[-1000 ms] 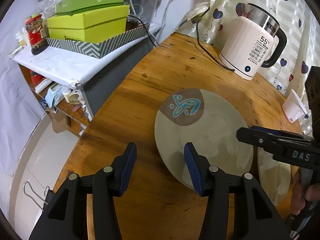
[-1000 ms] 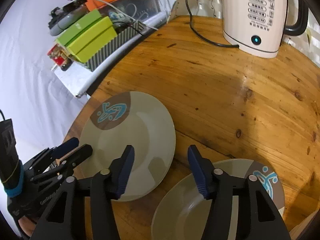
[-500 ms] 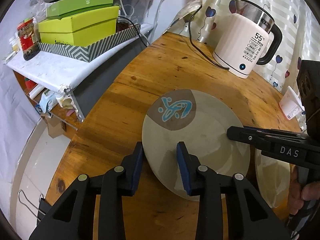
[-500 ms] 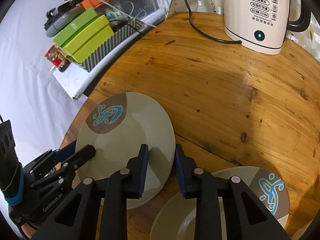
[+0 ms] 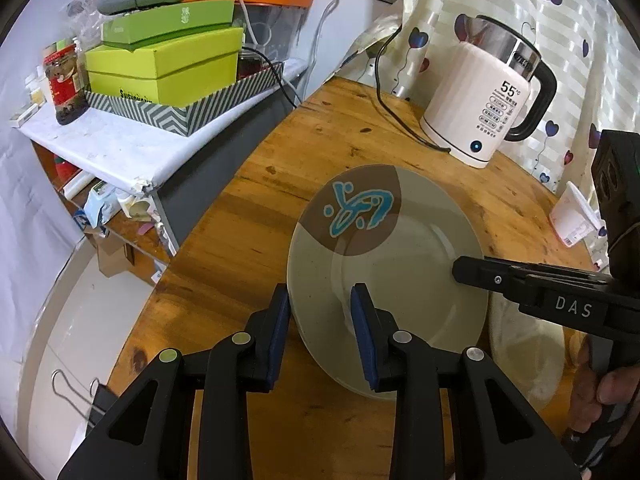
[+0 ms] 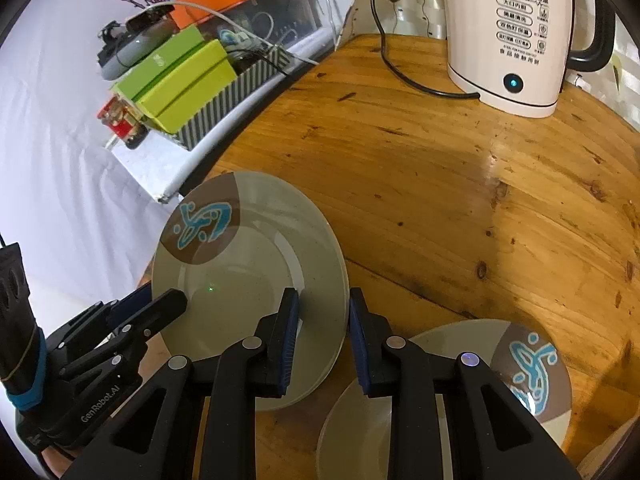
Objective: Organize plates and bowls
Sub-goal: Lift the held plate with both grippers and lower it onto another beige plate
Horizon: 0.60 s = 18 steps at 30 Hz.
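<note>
While your left gripper (image 5: 320, 312) and right gripper (image 6: 324, 316) straddle opposite rims of the plate (image 5: 404, 280), whether either clamps it is unclear.

left wrist: near, looks down-forward | right wrist: same | shared: plate (image 5: 400, 256) (image 6: 248, 280), kettle (image 5: 484, 108) (image 6: 516, 36)

A white kettle (image 5: 486, 96) stands on the wooden table (image 6: 460, 216).

I see a glossy, varnished wood desk (image 6: 460, 208), a smooth glazed ceramic plate (image 5: 400, 264), a shiny white plastic kettle (image 5: 476, 108) with a metal top, and matt black plastic claws.
</note>
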### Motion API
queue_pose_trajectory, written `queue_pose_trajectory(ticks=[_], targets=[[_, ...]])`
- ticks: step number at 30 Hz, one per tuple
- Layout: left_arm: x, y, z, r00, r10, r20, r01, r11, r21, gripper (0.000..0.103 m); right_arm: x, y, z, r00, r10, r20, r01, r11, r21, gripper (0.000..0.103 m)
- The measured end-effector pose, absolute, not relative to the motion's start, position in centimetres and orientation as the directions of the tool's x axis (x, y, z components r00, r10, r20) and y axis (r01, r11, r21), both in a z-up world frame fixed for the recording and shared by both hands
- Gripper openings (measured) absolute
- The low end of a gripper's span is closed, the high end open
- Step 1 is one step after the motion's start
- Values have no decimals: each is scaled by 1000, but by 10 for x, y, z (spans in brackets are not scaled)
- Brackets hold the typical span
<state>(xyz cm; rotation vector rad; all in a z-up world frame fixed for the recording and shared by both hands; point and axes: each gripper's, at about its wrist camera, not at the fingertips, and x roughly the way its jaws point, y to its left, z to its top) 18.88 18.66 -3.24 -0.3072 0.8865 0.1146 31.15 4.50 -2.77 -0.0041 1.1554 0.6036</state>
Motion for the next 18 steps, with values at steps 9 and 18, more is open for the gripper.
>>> queue_pose_trajectory(ticks=[9,18], targets=[[160,177,-5,653,-33,-757,-209,952,-222,32,286,36,-1,285,455,-843,-456,839,299,24],[118,152,9,658,-50,-751,-176,960,-218,32,235,15,19,298,447,-843,-448,846,290,24]])
